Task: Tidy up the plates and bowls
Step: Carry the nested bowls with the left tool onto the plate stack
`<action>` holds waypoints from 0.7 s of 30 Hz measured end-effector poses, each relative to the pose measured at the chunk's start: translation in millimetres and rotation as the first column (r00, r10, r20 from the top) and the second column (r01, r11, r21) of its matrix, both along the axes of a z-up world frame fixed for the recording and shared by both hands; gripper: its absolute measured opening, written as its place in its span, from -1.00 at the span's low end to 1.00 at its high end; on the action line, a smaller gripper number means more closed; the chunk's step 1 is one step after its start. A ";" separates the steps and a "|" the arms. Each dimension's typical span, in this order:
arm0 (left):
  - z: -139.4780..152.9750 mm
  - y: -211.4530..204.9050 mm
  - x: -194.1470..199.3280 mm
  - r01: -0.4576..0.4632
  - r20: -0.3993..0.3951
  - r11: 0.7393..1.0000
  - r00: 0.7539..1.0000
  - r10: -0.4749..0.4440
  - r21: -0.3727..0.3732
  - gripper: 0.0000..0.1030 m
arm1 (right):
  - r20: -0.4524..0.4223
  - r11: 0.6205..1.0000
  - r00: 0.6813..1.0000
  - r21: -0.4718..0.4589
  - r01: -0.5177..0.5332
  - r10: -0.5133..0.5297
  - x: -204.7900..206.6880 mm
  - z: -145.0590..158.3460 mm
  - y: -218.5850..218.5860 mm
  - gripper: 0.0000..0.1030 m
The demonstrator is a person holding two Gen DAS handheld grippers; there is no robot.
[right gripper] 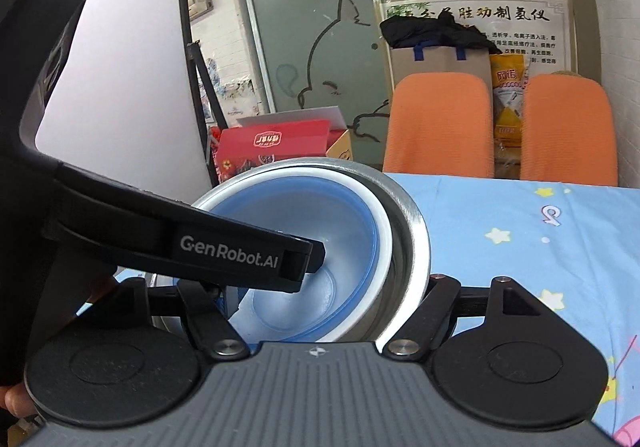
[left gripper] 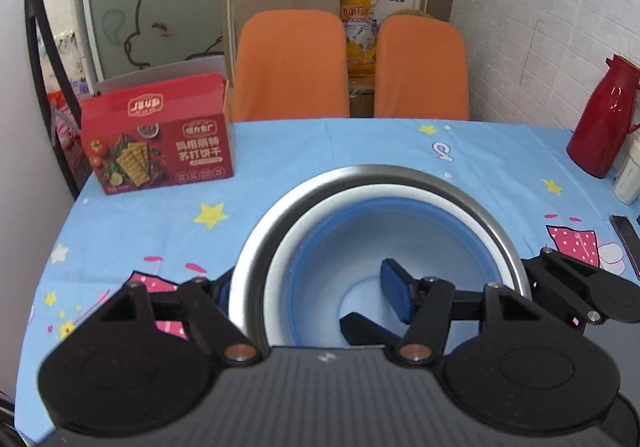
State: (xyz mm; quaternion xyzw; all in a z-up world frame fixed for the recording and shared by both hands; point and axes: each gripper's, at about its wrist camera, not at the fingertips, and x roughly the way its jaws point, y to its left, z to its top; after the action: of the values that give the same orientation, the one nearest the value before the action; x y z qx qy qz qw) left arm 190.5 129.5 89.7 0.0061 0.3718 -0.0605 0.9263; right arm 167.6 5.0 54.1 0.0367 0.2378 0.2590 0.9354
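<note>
A nest of bowls sits on the blue tablecloth: a steel bowl outermost, a white bowl in it, a blue bowl innermost. In the left wrist view my left gripper is open and straddles the near left rims, its right finger pad inside the blue bowl, its left finger mostly hidden outside the steel bowl. In the right wrist view the steel bowl, white bowl and blue bowl sit close ahead. My right gripper is spread around their near side; its fingertips are hidden.
A red cracker box stands at the table's far left. Two orange chairs stand behind the table. A red thermos and a white bottle stand at the far right edge. The left gripper's body crosses the right wrist view.
</note>
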 end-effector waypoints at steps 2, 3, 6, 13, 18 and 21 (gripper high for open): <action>-5.8 6.9 -0.7 -0.004 -0.009 1.000 1.000 0.004 -0.019 0.22 | -0.011 1.000 1.000 -0.012 -0.008 0.008 -0.3 -2.8 6.2 1.00; -8.7 9.3 -1.1 -0.003 -0.011 1.000 1.000 0.003 -0.028 0.22 | -0.015 1.000 1.000 -0.018 -0.009 0.009 -3.2 -4.6 8.3 1.00; -25.3 15.0 -0.3 0.002 -0.032 0.999 0.999 -0.004 -0.054 0.22 | -0.029 0.999 1.000 -0.039 -0.006 0.005 -9.0 -12.9 12.3 1.00; -70.0 17.0 1.0 -0.003 -0.115 0.994 0.993 -0.009 -0.105 0.24 | -0.119 0.998 0.993 -0.053 0.018 -0.024 -9.4 -47.7 15.4 1.00; -83.5 16.6 3.4 0.001 -0.137 0.994 0.990 -0.017 -0.114 0.24 | -0.144 0.998 0.989 -0.064 0.019 -0.028 -9.3 -60.1 16.3 1.00; -90.5 15.5 6.1 -0.003 -0.153 0.994 0.988 -0.014 -0.111 0.25 | -0.159 0.998 0.987 -0.064 0.017 -0.027 -7.4 -66.3 15.7 1.00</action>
State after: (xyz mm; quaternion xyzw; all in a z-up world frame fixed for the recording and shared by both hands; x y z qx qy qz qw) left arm 196.6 145.0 -0.8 -0.0489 0.4380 -0.0840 0.8937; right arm 160.3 20.7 -12.2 0.0308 0.3193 0.2373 0.9169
